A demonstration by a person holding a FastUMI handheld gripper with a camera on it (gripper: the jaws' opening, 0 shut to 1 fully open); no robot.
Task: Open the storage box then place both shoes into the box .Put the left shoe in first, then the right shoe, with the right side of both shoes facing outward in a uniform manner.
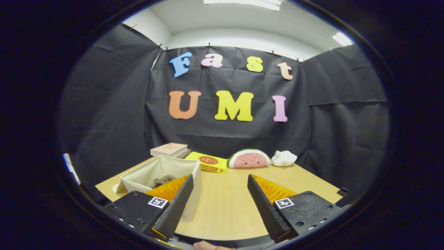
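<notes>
A cream fabric storage box [163, 170] stands open on the wooden table [229, 205], just beyond the left finger. Inside it lies something dark grey-brown [163, 180], partly hidden by the box wall; I cannot tell what it is. My gripper [220, 182] is open, its fingers spread wide above the table with nothing between them. The left finger [178, 203] overlaps the box's near right corner in this view.
Along the back of the table lie a stack of books [170, 150], a yellow flat box [208, 162], a watermelon-slice plush [249, 159] and a white plush [283, 158]. Black cloth walls close in the booth on three sides.
</notes>
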